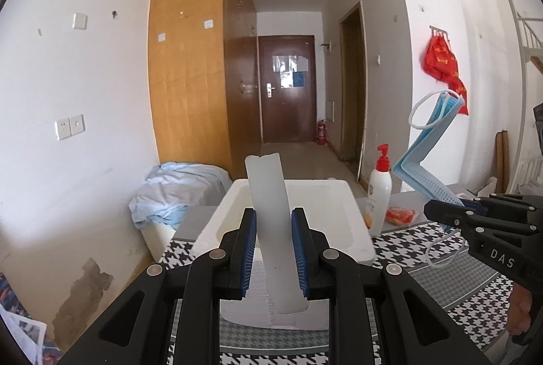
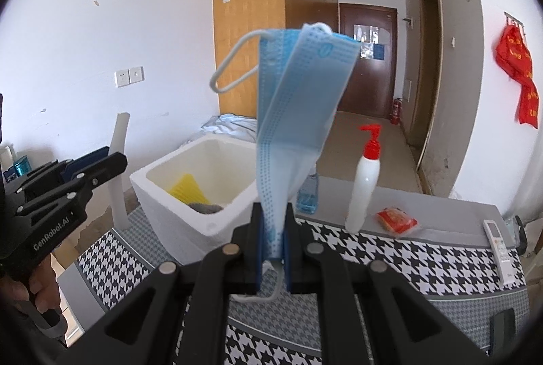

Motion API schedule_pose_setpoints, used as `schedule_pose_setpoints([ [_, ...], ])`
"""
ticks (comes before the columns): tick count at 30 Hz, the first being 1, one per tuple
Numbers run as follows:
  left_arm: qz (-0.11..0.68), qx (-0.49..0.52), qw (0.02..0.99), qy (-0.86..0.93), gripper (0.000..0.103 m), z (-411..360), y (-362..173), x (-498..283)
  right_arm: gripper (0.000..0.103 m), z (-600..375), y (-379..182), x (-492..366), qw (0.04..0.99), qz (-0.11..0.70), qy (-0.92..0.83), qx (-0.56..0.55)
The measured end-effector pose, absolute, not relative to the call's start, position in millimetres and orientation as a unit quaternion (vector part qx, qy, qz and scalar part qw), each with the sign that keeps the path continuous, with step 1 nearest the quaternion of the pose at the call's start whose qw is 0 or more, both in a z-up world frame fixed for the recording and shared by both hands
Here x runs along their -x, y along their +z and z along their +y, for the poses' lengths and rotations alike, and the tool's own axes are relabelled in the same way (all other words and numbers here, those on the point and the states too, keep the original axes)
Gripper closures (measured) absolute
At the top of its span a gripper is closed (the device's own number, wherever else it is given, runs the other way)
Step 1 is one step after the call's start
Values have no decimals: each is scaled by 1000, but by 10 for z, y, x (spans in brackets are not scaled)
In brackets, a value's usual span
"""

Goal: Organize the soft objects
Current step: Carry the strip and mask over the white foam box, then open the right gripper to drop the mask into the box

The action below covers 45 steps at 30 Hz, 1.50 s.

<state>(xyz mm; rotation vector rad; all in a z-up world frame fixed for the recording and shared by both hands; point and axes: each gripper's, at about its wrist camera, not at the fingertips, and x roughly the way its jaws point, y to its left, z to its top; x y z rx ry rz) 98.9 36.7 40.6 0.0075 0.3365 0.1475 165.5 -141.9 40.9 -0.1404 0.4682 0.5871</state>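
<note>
My left gripper [image 1: 273, 249] is shut on a white foam strip [image 1: 271, 215] that stands upright between its blue pads, just in front of the white foam box [image 1: 356, 215]. My right gripper [image 2: 273, 229] is shut on a folded blue face mask [image 2: 298, 100], held up above the table right of the box. The mask [image 1: 431, 148] and right gripper [image 1: 441, 212] also show in the left wrist view. The left gripper [image 2: 112, 161] and strip [image 2: 120, 168] show at the left of the right wrist view. Inside the box [image 2: 163, 192] lie a yellow item [image 2: 188, 190] and a grey item [image 2: 207, 208].
On the houndstooth tablecloth [image 2: 390, 249] stand a white pump bottle with red top [image 2: 366, 178], a red packet [image 2: 397, 219], a blue-tinted bottle [image 2: 307, 195] and a white remote [image 2: 499, 246]. A heap of light blue cloth [image 1: 173, 192] lies beyond the table's left.
</note>
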Motion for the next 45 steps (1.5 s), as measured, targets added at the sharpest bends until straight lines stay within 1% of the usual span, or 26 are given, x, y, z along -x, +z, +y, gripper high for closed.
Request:
schedule_pose_setpoints([
  [13, 168, 7, 980, 102, 80, 553, 389, -930, 91, -1156, 453, -1750, 917, 229, 316, 78],
  [45, 181, 32, 973, 140, 80, 859, 302, -912, 91, -552, 300, -2202, 890, 278, 346, 102],
])
